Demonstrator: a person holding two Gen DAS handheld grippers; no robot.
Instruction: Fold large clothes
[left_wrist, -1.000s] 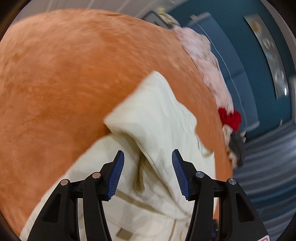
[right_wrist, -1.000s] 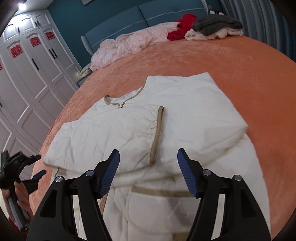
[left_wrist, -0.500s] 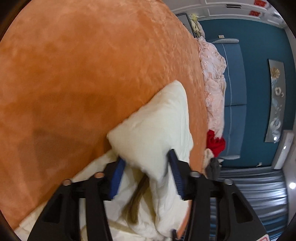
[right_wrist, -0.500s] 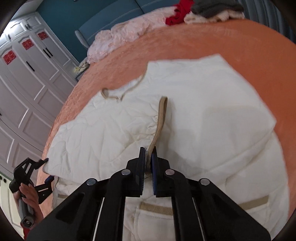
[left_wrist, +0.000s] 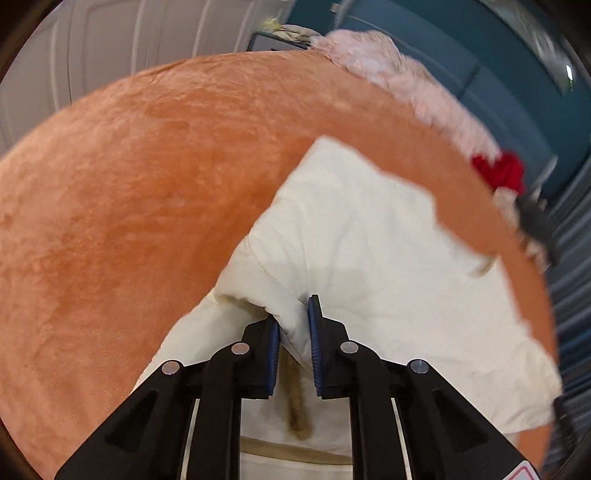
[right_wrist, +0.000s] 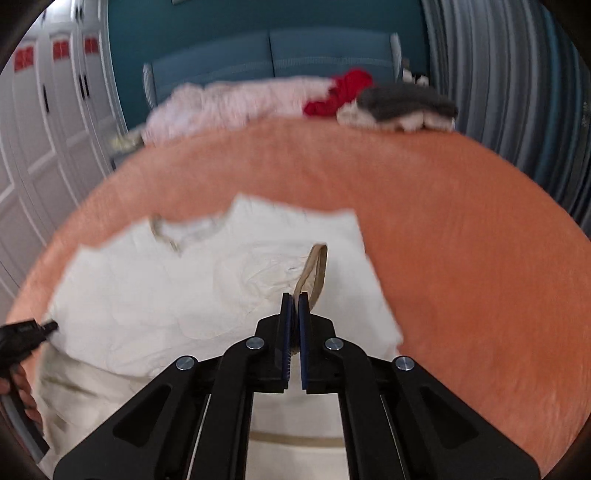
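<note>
A large cream quilted garment with tan trim lies on the orange bed cover; it also shows in the left wrist view. My left gripper is shut on a thick fold at the garment's left edge. My right gripper is shut on the tan-edged cuff of a sleeve folded across the body and holds it raised off the garment. The left gripper shows at the left edge of the right wrist view.
Pink bedding, a red garment and a grey and cream pile lie along the blue headboard. White wardrobe doors stand on the left, a grey curtain on the right.
Both grippers went from open to shut on the garment. The right one has lifted the sleeve cuff. The left one has pinched the fold at the left edge and swung its view.
</note>
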